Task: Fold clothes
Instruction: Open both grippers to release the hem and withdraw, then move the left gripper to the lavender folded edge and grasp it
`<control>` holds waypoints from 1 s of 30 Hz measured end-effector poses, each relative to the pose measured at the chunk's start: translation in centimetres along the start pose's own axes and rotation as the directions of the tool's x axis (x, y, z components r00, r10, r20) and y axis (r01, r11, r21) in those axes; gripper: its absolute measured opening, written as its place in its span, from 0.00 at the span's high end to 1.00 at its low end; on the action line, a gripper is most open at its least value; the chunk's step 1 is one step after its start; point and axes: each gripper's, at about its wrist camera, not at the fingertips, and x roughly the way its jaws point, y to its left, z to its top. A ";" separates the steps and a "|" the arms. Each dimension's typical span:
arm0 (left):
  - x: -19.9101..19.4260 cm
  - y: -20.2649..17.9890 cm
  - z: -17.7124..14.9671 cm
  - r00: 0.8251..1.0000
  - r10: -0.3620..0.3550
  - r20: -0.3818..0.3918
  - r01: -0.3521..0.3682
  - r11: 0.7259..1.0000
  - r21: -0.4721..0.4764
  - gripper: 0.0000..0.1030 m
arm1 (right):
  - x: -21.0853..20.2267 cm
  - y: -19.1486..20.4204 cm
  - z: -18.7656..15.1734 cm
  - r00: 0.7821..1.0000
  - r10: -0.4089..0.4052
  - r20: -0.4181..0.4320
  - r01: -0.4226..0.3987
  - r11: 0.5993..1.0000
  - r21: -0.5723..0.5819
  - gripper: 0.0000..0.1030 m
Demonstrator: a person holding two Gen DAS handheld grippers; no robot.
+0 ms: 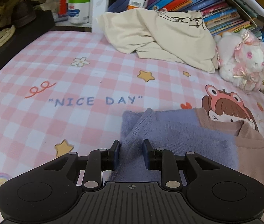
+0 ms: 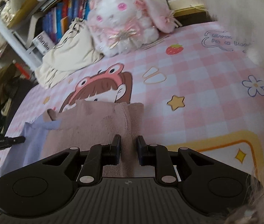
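Note:
A knit sweater, lavender (image 1: 178, 130) on one part and dusty pink (image 1: 251, 149) on the other, lies on the pink checked bed sheet (image 1: 76, 85). My left gripper (image 1: 131, 145) is shut on a bunched fold of the lavender part. My right gripper (image 2: 128, 141) is shut on a ridge of the pink part (image 2: 102, 123); the lavender part (image 2: 35, 141) shows at its left. The left gripper's tip (image 2: 12, 140) shows at the far left of the right wrist view.
A crumpled cream garment (image 1: 161, 37) lies at the head of the bed beside a white and pink plush rabbit (image 1: 243, 59). Rows of books (image 1: 215, 5) stand behind them. Dark clutter and jars (image 1: 78, 9) sit at the left.

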 end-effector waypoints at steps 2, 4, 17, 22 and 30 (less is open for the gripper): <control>-0.3 0.0 -0.4 1.000 0.018 0.002 -0.018 1.000 -0.016 0.67 | 0.0 0.0 0.1 1.000 0.000 -0.006 0.000 1.000 -0.021 0.82; -0.6 -0.5 -0.7 0.998 0.056 -0.003 -0.057 0.998 -0.007 0.52 | 0.0 0.3 0.2 1.000 -0.011 -0.010 0.011 0.999 -0.050 0.76; -8.2 -3.0 -6.3 0.976 0.189 0.105 -0.188 0.982 -0.022 0.25 | -3.6 1.9 -0.9 0.999 -0.009 0.039 0.020 0.956 -0.294 0.59; -10.3 -3.6 -8.2 0.929 0.330 0.165 -0.322 0.944 -0.075 0.13 | -5.1 3.5 -3.1 0.997 -0.025 0.074 0.060 0.856 -0.513 0.53; -11.3 -5.3 -10.5 0.932 0.328 0.151 -0.328 0.944 -0.026 0.10 | -6.8 4.4 -6.6 1.000 -0.005 0.029 0.022 0.784 -0.620 0.48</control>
